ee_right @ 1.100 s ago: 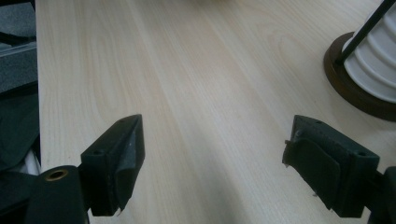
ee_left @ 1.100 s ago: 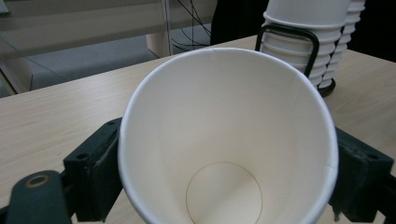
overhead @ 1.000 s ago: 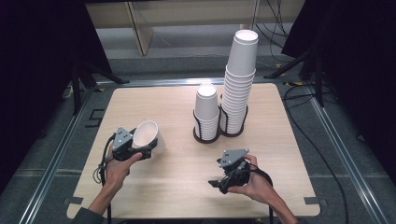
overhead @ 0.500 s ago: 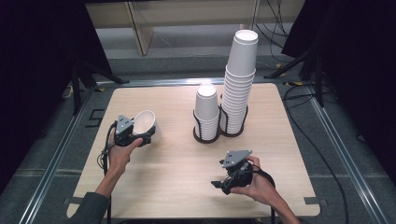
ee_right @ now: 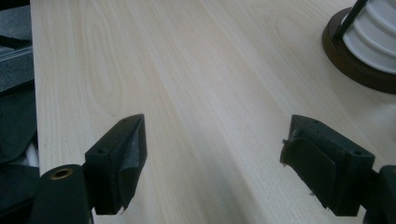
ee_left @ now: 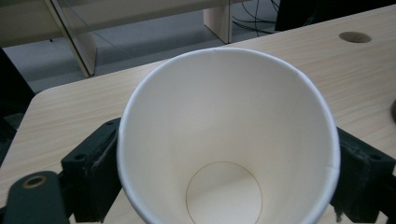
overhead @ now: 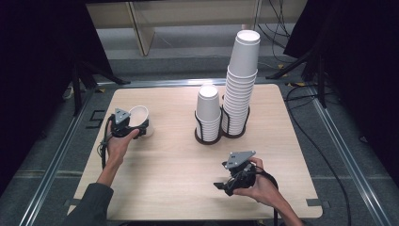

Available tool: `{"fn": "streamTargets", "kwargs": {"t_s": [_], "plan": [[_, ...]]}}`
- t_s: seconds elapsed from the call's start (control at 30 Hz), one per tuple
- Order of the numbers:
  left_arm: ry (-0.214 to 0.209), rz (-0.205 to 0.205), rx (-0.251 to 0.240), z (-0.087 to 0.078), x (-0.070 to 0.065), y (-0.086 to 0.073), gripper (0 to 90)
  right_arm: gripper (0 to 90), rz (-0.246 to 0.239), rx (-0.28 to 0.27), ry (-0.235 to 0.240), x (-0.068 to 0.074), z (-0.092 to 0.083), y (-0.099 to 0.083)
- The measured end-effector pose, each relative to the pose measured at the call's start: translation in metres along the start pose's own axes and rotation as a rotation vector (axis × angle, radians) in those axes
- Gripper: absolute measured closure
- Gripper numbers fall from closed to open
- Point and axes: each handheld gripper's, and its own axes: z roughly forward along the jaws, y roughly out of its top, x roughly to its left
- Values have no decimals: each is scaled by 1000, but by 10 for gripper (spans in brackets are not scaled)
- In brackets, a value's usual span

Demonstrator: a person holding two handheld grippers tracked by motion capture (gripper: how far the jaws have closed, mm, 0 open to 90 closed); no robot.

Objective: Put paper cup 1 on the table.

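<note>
Lower part of the paper cup [ee_left: 229,140] cut off by the left gripper view's bottom edge.

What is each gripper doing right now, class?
Left gripper: holding a paper cup, jaws just been opening.
Right gripper: open, empty.

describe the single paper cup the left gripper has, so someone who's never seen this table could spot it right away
Start at the light wooden table and go to its left edge, away from the two wire holders of stacked white cups. There the left gripper has one white paper cup between its jaws, which have just been opening. It is the one cup off the stacks, tipped so its empty inside shows.
</note>
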Motion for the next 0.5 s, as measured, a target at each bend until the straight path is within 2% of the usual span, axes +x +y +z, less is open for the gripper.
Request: {"fn": "streamTargets", "kwargs": {"t_s": [0.1, 0.17, 0.33, 0.5], "plan": [[17, 6, 14, 5, 2, 1, 115, 215, -1, -3, 6, 0, 0, 0], [33, 16, 9, 9, 2, 2, 114, 215, -18, -10, -1, -1, 1, 0], [17, 23, 12, 16, 2, 2, 98, 216, -8, -8, 6, -1, 1, 0], [10, 34, -17, 18, -1, -4, 73, 216, -3, -7, 10, 0, 0, 0]]}}
